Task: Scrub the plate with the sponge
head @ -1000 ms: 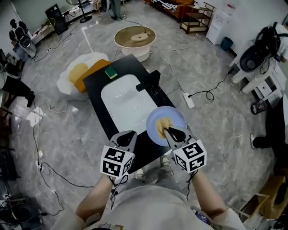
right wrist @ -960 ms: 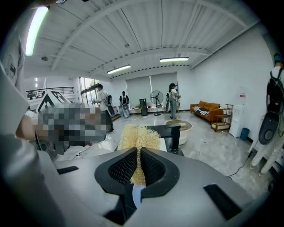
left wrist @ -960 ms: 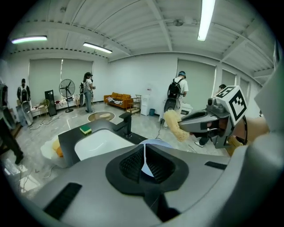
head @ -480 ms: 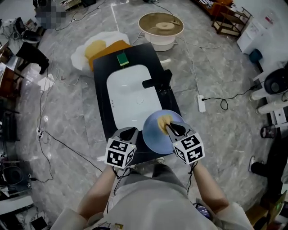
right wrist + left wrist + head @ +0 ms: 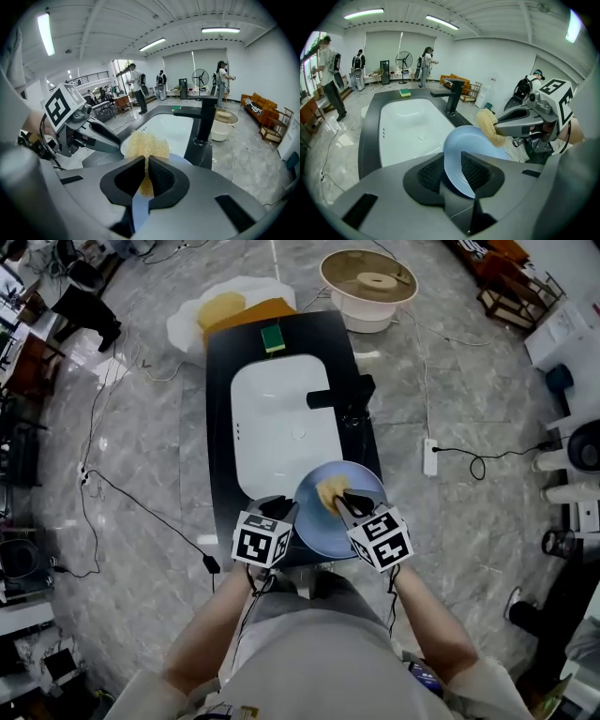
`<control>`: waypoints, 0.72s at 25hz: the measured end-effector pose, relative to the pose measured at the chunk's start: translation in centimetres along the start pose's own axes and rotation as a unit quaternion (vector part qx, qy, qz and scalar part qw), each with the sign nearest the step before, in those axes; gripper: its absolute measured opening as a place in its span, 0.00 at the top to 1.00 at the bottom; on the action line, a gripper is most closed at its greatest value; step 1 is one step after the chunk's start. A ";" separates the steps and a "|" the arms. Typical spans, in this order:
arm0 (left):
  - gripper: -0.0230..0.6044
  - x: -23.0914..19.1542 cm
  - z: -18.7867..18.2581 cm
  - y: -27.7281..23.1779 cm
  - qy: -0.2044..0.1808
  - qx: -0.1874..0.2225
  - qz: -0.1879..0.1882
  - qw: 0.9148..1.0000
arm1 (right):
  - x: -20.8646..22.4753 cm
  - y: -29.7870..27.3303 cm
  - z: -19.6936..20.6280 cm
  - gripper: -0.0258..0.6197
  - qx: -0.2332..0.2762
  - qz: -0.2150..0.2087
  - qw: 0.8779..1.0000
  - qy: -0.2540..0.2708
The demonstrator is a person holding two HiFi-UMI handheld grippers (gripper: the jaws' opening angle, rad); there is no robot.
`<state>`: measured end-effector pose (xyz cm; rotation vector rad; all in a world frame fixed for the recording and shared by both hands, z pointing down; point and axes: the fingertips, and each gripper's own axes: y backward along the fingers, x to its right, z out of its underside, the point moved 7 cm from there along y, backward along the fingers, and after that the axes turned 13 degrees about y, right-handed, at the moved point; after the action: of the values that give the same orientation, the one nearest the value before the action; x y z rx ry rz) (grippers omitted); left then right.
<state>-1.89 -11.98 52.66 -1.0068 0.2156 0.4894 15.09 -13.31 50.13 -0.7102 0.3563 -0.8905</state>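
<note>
In the head view, the left tool, which had stood clear of the plate a second before, had come up to it. Its jaws were opening, with the plate's left rim between them. The right tool stayed clamped on the yellow sponge, which lay on the plate's middle as before. The plate sat at the near right corner of the black desk, beside the white sink. The black tap stood just beyond the plate, and a green scourer lay on the desk's far edge, well apart. A cable ran over the floor on the right.

In the left gripper view, the pale blue rim stood tilted between the two spread pads, and I could not see either pad pressing on it. The right tool's tips held the sponge against the plate's far side. The sink basin lay open to the left.

In the right gripper view, the jaws were closed on the sponge, which bulged out above them. The tap rose close ahead on the right, with the left tool near on the left. The desk's right edge dropped to bare floor just past the tap.
</note>
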 end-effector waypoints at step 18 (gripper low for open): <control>0.75 -2.7 4.9 -6.3 0.088 -0.085 -0.036 0.992 | -2.4 -8.9 4.1 0.89 -0.083 -0.075 0.993 0.043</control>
<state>-1.42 -11.40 61.01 -1.2223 0.2977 0.3585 10.75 -13.47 59.26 -0.8619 0.4617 -1.0436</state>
